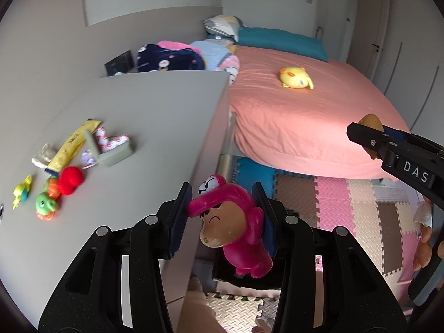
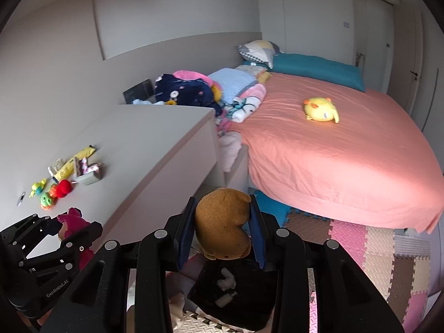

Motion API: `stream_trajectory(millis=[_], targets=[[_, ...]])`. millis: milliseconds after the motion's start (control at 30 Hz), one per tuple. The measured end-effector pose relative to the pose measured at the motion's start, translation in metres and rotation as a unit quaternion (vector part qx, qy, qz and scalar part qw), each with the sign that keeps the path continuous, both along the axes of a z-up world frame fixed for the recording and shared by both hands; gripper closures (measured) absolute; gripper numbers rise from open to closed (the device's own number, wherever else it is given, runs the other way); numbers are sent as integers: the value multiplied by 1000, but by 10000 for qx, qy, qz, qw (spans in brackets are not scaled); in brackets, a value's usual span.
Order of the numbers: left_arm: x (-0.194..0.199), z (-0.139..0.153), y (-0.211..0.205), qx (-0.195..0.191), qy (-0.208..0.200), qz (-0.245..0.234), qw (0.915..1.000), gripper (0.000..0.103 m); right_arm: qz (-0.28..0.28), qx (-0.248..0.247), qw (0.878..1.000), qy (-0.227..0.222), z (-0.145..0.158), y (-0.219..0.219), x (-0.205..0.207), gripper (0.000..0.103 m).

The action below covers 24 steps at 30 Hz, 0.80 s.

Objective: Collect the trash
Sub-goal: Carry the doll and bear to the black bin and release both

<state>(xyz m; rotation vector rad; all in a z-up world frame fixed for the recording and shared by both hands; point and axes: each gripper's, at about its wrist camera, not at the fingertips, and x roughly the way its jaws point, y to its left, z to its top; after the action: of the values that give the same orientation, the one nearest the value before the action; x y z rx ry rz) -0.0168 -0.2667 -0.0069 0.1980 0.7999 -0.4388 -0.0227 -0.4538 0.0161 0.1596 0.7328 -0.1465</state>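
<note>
I am holding a glossy pink monkey toy (image 1: 233, 222) upright between my left pads, and a brown plush toy (image 2: 222, 224) squeezed between my right pads, above the foam mats.

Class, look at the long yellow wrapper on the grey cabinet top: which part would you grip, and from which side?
Grip the yellow wrapper at its far end, which juts free. Come from above, across its narrow width: it lies flat, with toys and a box crowding its near end.
</note>
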Motion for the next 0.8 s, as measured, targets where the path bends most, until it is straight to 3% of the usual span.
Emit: stream_trajectory(millis=[500,800], targets=[[-4,-8,-55,145,123,-653,9977,59,-619,122,9979,110,-12,-56,-19,65],[3,-22,-67,282,302,-735,9964,59,-697,176,9971,234,-23,-67,-12,65]])
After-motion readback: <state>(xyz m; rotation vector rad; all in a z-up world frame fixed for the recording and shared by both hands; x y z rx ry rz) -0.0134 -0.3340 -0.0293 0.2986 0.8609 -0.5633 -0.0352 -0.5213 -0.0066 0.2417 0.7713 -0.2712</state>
